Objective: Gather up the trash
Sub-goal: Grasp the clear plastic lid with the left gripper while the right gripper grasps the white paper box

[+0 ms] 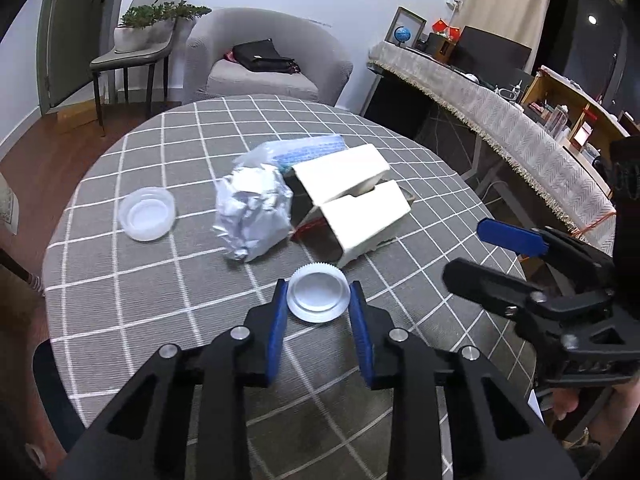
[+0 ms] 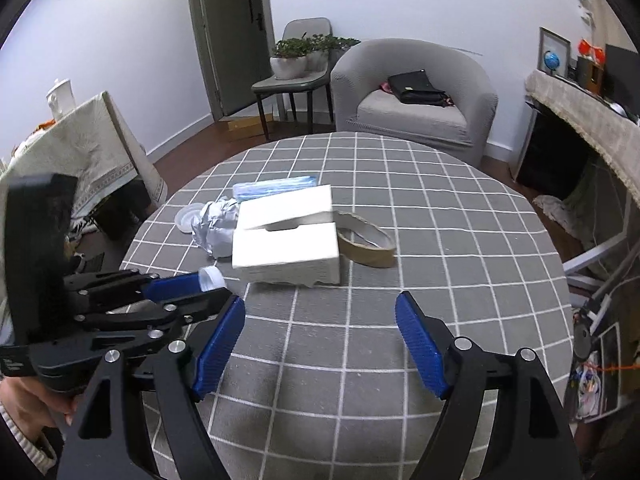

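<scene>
White cap pinched between left gripper jaws

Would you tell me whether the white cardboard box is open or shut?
Open: the white cardboard box has its lid flap lifted, leaving a gap.

Both cameras sit just behind their own fingers and look down at a slant across the round table with the grey checked cloth.

The left gripper fills the bottom of its view, close over the near edge of the cloth, facing the armchair beyond the far rim. The right gripper juts in at its right.

The right gripper frames a slightly wider stretch of cloth, facing the same armchair and a door further left. The left gripper enters from its left.

Both views share the white box ahead of the fingers, the tabletop and the armchair wall.
</scene>
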